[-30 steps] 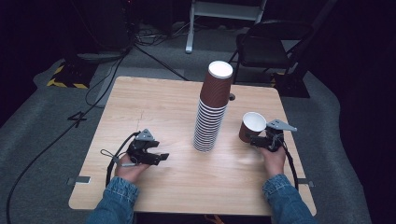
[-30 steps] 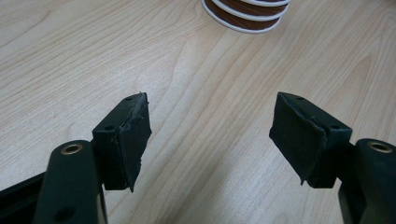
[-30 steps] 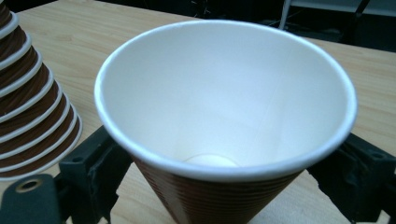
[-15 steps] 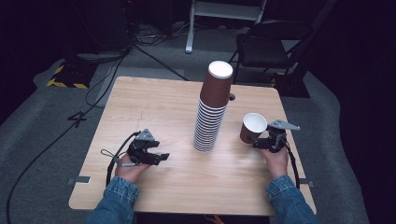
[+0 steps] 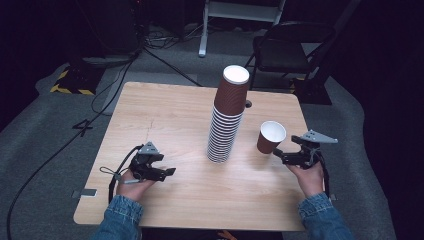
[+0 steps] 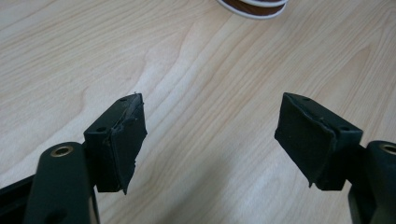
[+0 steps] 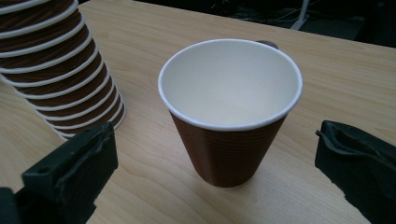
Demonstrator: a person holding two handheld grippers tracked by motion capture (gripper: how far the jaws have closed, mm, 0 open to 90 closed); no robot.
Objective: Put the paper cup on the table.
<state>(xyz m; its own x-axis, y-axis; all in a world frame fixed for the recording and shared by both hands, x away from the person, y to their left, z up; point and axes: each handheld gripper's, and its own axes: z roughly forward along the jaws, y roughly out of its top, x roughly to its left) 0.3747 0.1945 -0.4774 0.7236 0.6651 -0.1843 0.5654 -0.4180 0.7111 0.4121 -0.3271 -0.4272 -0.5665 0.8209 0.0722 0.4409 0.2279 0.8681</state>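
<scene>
Now cup (image 7: pixel 229 116) upright on table (image 7: pixel 327 84), just ahead of open right claw (image 7: pixel 219 177).

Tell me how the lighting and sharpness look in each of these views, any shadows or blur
High view: table brightly lit, surroundings nearly black, slightly soft. Right gripper view: single cup sharp, evenly lit, faint shadow at its base; the jaws' near ends blur at the bottom. Left gripper view: wood grain crisp, soft sheen top left; cup stack cut off by the top edge.
</scene>
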